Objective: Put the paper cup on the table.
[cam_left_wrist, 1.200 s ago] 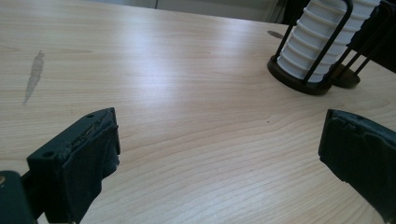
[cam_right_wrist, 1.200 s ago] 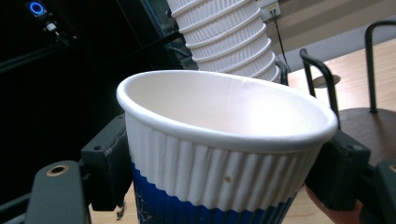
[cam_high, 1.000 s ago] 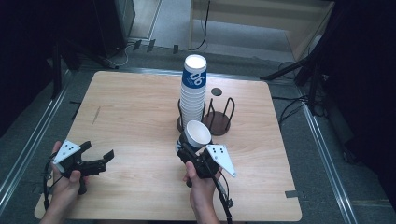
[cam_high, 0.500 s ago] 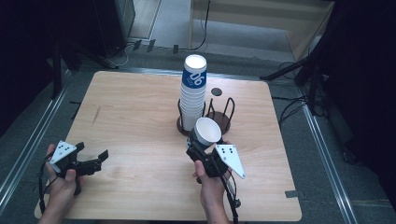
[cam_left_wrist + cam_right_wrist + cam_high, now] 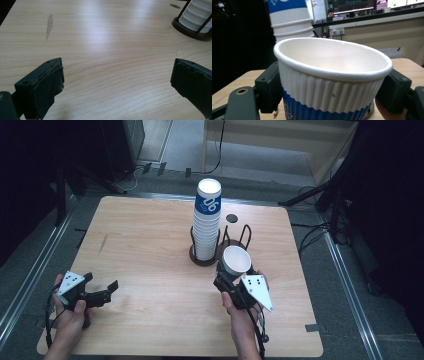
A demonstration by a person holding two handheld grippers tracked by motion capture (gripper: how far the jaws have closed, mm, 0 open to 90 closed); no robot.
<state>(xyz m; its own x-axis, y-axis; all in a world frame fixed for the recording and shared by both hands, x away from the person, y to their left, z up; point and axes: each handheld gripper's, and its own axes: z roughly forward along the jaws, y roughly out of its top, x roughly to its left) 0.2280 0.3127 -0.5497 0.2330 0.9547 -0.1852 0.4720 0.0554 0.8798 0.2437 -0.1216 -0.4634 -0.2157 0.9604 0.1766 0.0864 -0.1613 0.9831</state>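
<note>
My right gripper (image 5: 229, 276) is shut on a white and blue ribbed paper cup (image 5: 236, 261), held mouth up just in front of the black wire cup holder (image 5: 243, 236). In the right gripper view the cup (image 5: 332, 75) sits between the two black jaws, which press on its sides. A tall stack of matching cups (image 5: 206, 220) stands in the holder's left ring, and the cup stack (image 5: 289, 22) rises behind the held cup. My left gripper (image 5: 102, 283) hovers low at the table's near left, open and holding nothing. The left gripper (image 5: 117, 72) has bare wood between its jaws.
The wooden table (image 5: 140, 250) has a small dark hole (image 5: 231, 218) behind the holder. The holder's base (image 5: 192, 33) shows at the far right of the left gripper view. Dark floor, cables and metal rails surround the table.
My right gripper has carried the cup to the right, from in front of the stack to in front of the holder's right ring. The left hand has barely moved.
</note>
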